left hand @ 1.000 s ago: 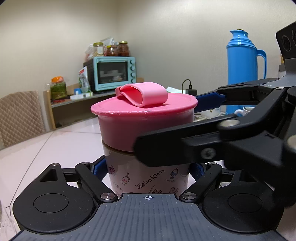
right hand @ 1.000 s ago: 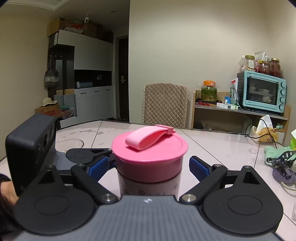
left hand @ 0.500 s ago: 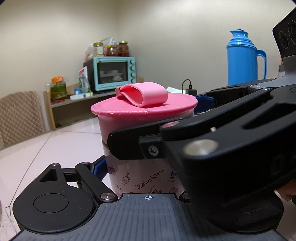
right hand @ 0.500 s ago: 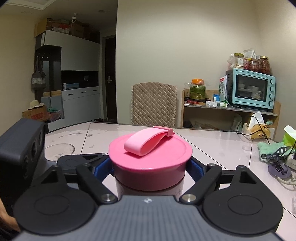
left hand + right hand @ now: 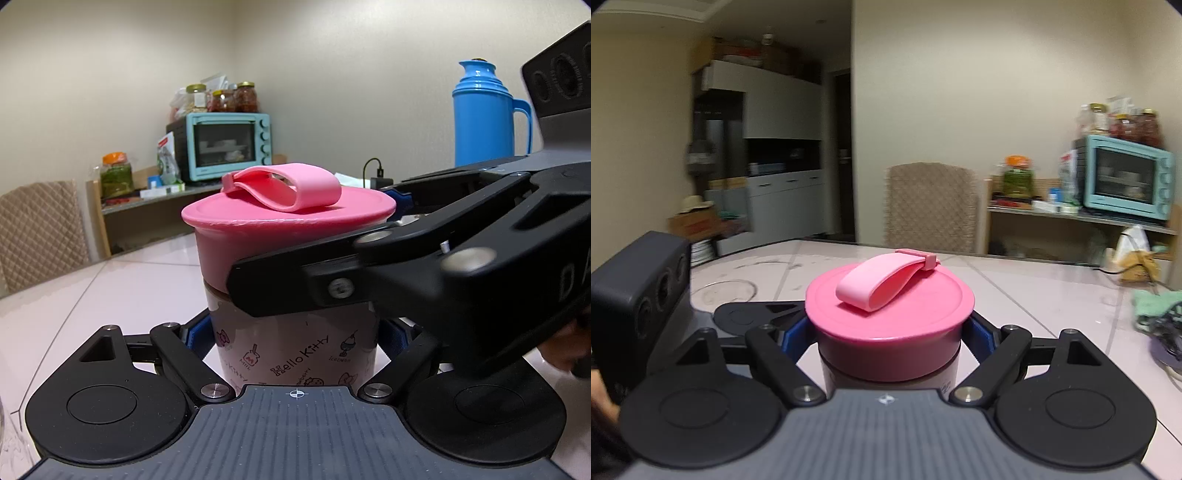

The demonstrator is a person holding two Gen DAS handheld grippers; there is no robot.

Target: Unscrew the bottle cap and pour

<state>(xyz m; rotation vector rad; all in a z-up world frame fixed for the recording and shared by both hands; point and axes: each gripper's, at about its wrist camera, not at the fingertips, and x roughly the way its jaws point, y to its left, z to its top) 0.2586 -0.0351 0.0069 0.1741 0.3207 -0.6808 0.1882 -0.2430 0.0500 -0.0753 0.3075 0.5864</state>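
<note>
Nearest in the left wrist view, the left gripper point(image 5: 295, 339) has its jaws closed on the printed body of the bottle point(image 5: 295, 354), low down, with a blue pad showing on each side of it. The bottle stands upright on the pale desk point(image 5: 110, 295), well in from any edge that shows. Just above that grip the right gripper point(image 5: 888, 332) comes across from the side, and its jaws have just been closing: in the right wrist view the blue pads now press the skirt of the pink cap point(image 5: 890, 314) from both sides, so the cap is clamped between them. The cap sits level and fully down on the neck, its soft carry loop point(image 5: 886, 284) lying flat on top, so unscrewing has not visibly begun.

The step in hand looks like the first turn of the cap. To do it well, the left grip should hold the body firmly so the bottle does not spin with the cap. The right should turn about the bottle's upright axis, without tilting or lifting until the thread lets go. The smooth skirt may slip, so a short turn, release and re-grip seems safer than one long twist.

Farther off, towards the desk's far edge, stands a blue thermos jug point(image 5: 487, 114); beyond it a shelf carries a teal toaster oven point(image 5: 225, 146).
</note>
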